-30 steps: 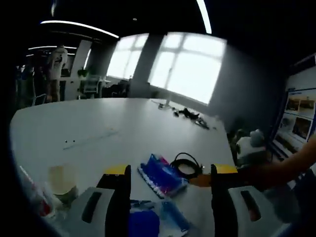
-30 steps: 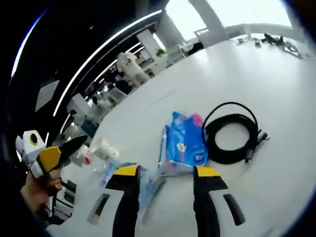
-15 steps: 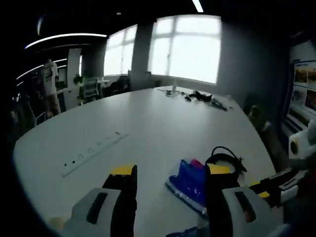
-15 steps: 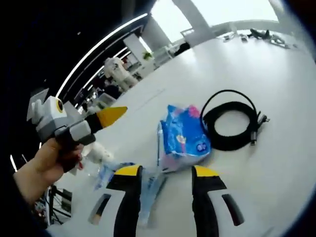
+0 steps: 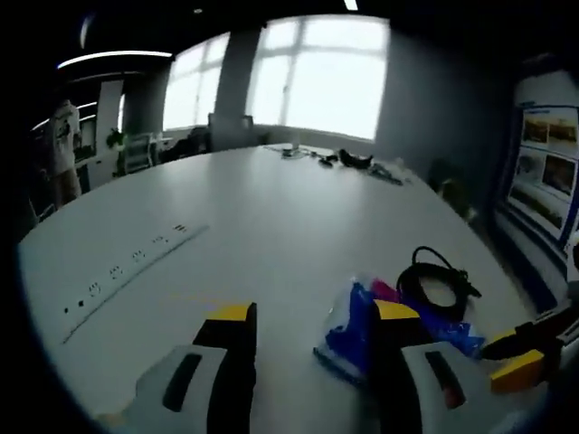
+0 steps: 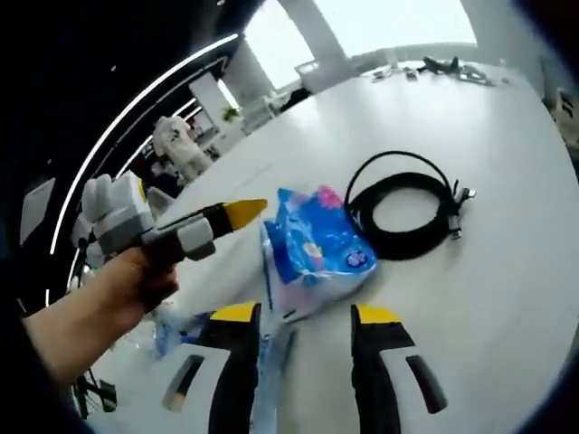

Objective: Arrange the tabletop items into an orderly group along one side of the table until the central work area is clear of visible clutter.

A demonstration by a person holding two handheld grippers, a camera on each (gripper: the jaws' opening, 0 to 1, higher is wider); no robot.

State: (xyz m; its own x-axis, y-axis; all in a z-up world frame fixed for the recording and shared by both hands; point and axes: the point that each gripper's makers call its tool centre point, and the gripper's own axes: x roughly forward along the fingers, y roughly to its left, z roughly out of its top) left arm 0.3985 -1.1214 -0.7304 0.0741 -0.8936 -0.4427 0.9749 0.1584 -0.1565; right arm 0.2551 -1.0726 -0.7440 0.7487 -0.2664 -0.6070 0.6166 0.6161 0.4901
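A blue tissue packet (image 6: 312, 249) lies on the white table (image 6: 507, 271), with a coiled black cable (image 6: 403, 208) just beyond it. My right gripper (image 6: 306, 316) is open just short of the packet. A second, clear-and-blue wrapper (image 6: 271, 380) lies by its left jaw. A hand (image 6: 118, 289) brings my left gripper (image 6: 240, 214) in from the left, its yellow tip close to the packet. In the left gripper view, the left gripper (image 5: 312, 325) is open; the packet (image 5: 348, 330) sits partly behind its right jaw, the cable (image 5: 439, 280) lies past it, and the right gripper (image 5: 520, 366) shows at the right edge.
A row of sockets (image 5: 118, 271) is set into the tabletop on the left. Small dark items (image 5: 353, 161) lie at the table's far end under the windows. A person (image 5: 63, 145) stands far off. Posters (image 5: 543, 190) cover the right wall.
My left gripper has swung right toward the blue packet; the cup and wrappers have left its view. In the right gripper view it has come in closer, up to the packet.
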